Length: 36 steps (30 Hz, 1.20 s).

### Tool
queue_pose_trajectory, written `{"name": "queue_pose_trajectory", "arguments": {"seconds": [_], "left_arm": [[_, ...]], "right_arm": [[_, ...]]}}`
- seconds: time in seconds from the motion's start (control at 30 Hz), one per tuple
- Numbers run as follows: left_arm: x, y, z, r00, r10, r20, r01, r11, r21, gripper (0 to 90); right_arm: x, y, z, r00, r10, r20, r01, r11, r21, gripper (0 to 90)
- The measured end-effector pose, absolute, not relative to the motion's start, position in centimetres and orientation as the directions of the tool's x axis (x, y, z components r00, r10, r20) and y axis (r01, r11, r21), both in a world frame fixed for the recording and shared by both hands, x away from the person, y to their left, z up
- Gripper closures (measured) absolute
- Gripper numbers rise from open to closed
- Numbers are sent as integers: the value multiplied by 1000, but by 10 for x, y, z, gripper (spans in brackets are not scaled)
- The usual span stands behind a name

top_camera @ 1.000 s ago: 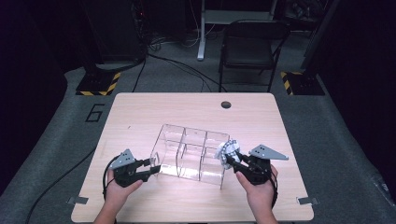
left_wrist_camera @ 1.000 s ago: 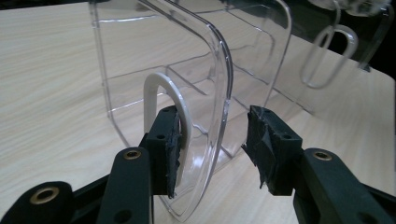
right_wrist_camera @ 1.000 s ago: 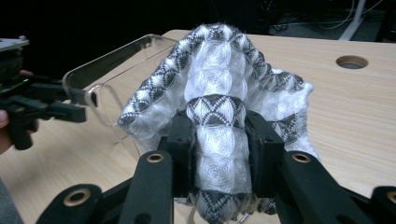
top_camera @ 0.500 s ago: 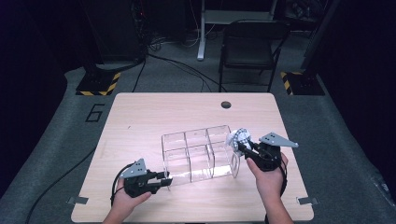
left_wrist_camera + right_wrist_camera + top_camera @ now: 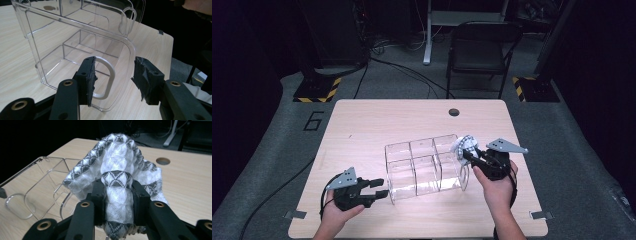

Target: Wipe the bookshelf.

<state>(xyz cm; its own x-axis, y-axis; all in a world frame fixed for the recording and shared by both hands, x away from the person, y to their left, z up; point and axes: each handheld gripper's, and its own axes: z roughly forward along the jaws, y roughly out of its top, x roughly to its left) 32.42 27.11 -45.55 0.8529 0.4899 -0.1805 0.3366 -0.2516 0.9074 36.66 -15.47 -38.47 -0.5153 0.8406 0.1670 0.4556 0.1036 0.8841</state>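
A clear plastic organiser box (image 5: 422, 167) with several compartments lies across the middle of the table (image 5: 362, 130). My left gripper (image 5: 381, 189) is at its near left end. In the left gripper view its jaws (image 5: 115, 75) have just been opening and stand apart around the box's looped handle (image 5: 111, 72) without pressing it. My right gripper (image 5: 468, 154) is at the box's right end, shut on a white and grey patterned cloth (image 5: 466, 144). In the right gripper view the cloth (image 5: 117, 157) bulges over the closed jaws (image 5: 117, 192), with the box (image 5: 47, 175) to the left.
A round cable hole (image 5: 454, 111) sits near the table's far edge. A black chair (image 5: 479, 50) stands behind the table, and a black stand with striped feet (image 5: 319, 90) is at the far left.
The left gripper drew back toward the near edge and its jaws widened at the handle. The right hand moved up and right with the cloth, and the box shifted slightly right.
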Motion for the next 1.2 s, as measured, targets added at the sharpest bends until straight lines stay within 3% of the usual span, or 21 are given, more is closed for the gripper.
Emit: {"name": "queue_pose_trajectory", "arguments": {"seconds": [0.2, 0.57, 0.93, 1.2], "left_arm": [[324, 281, -447, 834, 521, -182, 334, -213, 918, 516], [334, 295, -439, 781, 597, -184, 348, -170, 922, 490], [336, 300, -431, 741, 648, -176, 341, -137, 930, 478], [343, 302, -423, 710, 684, -169, 361, -147, 921, 526]], "right_arm": [[380, -144, -399, -484, 858, 170, 514, 121, 849, 642], [391, -131, -413, -459, 884, 84, 514, 187, 837, 654], [400, -126, -411, -482, 873, 76, 535, 224, 815, 675], [406, -118, -411, -512, 855, 81, 531, 241, 812, 679]]}}
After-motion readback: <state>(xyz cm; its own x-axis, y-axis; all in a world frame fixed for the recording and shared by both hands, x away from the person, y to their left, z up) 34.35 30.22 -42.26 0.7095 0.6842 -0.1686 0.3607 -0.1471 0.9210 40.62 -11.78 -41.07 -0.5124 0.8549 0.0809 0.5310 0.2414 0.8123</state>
